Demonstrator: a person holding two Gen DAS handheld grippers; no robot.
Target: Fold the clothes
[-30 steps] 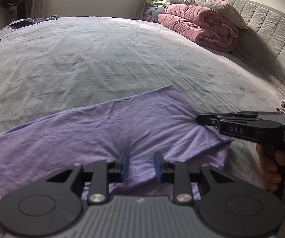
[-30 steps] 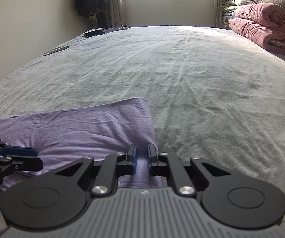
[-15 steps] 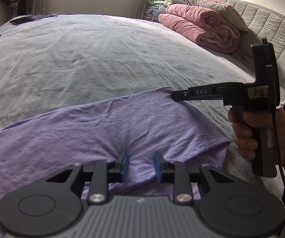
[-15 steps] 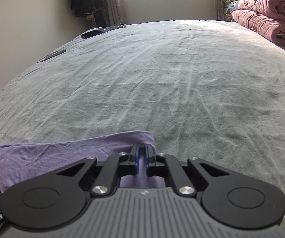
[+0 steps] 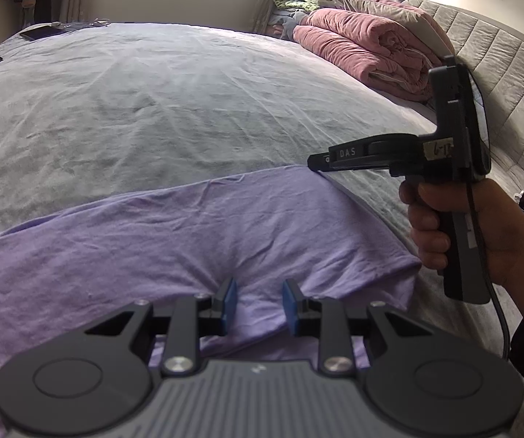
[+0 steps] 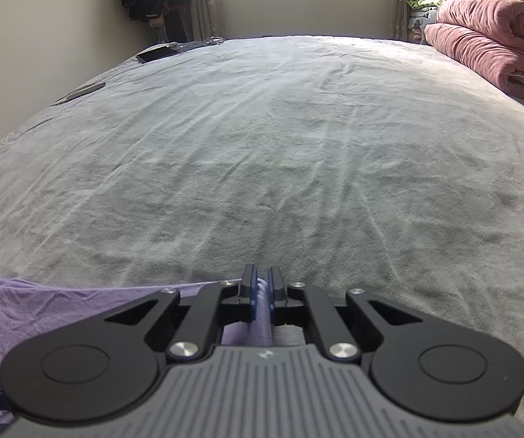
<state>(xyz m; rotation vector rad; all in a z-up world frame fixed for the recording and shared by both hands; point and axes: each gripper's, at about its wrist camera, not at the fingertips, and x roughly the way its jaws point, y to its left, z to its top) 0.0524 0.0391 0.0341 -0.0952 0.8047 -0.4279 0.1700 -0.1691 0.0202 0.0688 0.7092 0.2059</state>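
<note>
A purple garment (image 5: pixel 189 233) lies in a flat folded band across the near part of the grey bed (image 5: pixel 152 109). My left gripper (image 5: pixel 258 303) rests at the garment's near edge. Its blue pads stand apart, with cloth showing in the gap and creases running out from the left pad. A hand (image 5: pixel 444 226) holds my right gripper (image 5: pixel 316 162) at the garment's far right corner. In the right wrist view that gripper (image 6: pixel 260 288) has a ridge of the purple garment (image 6: pixel 43 310) between its nearly closed pads. Its jaws are opening slightly.
A folded pink quilt (image 5: pixel 364 54) and pillows are stacked at the far right, against a padded grey headboard (image 5: pixel 510 84). Dark flat items (image 6: pixel 156 53) lie at the bed's far left edge. Wrinkled grey bedspread stretches beyond the garment.
The right gripper moved from the garment's near right corner along its right edge to the far right corner and closed on the cloth there. The left gripper stayed put.
</note>
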